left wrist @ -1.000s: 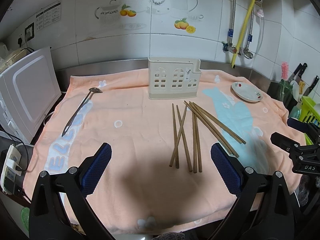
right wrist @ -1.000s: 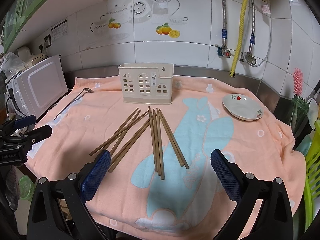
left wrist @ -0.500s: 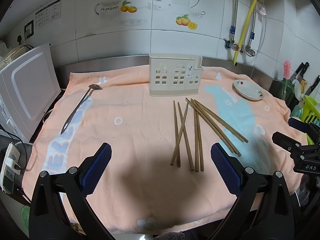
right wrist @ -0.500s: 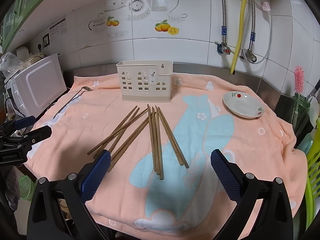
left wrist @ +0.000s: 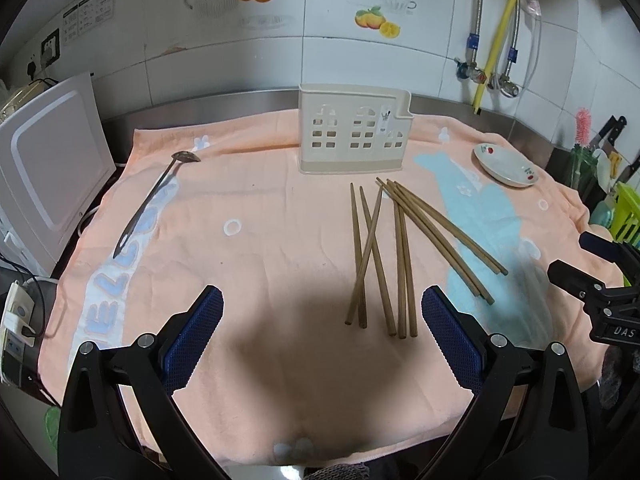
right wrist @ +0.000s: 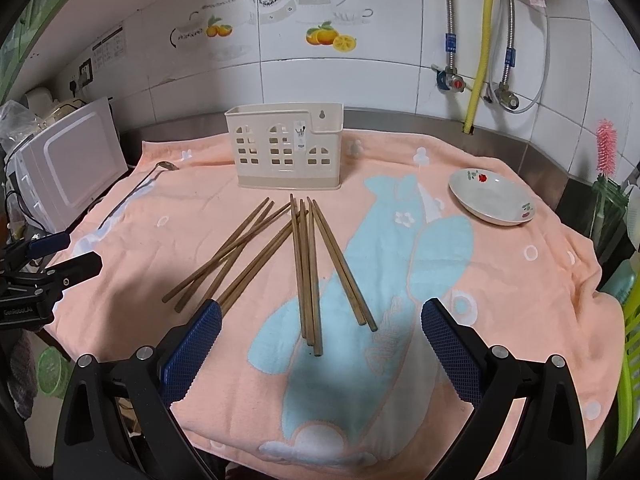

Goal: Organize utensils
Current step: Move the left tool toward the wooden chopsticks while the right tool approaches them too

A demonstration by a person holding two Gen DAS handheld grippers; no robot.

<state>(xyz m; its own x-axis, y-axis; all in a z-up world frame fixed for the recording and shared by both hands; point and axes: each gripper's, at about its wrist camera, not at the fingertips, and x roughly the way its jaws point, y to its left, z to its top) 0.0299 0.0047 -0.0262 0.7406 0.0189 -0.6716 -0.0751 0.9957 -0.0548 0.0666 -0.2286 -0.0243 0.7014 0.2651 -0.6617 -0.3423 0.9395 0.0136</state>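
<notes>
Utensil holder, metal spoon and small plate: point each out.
utensil holder [right wrist: 286,152], right wrist view, front wall.
metal spoon [left wrist: 146,204], left wrist view, mid handle.
small plate [right wrist: 490,196], right wrist view, inner bowl.

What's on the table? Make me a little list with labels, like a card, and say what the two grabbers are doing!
Cover: peach towel with a blue whale picture
Chopsticks: brown chopsticks lying loose in a fan
Holder: cream utensil holder standing behind them; inside not visible
Ladle: metal ladle lying flat, far left
Dish: small dish with flowers, right
Left gripper: open, holding nothing
Right gripper: open, holding nothing
</notes>
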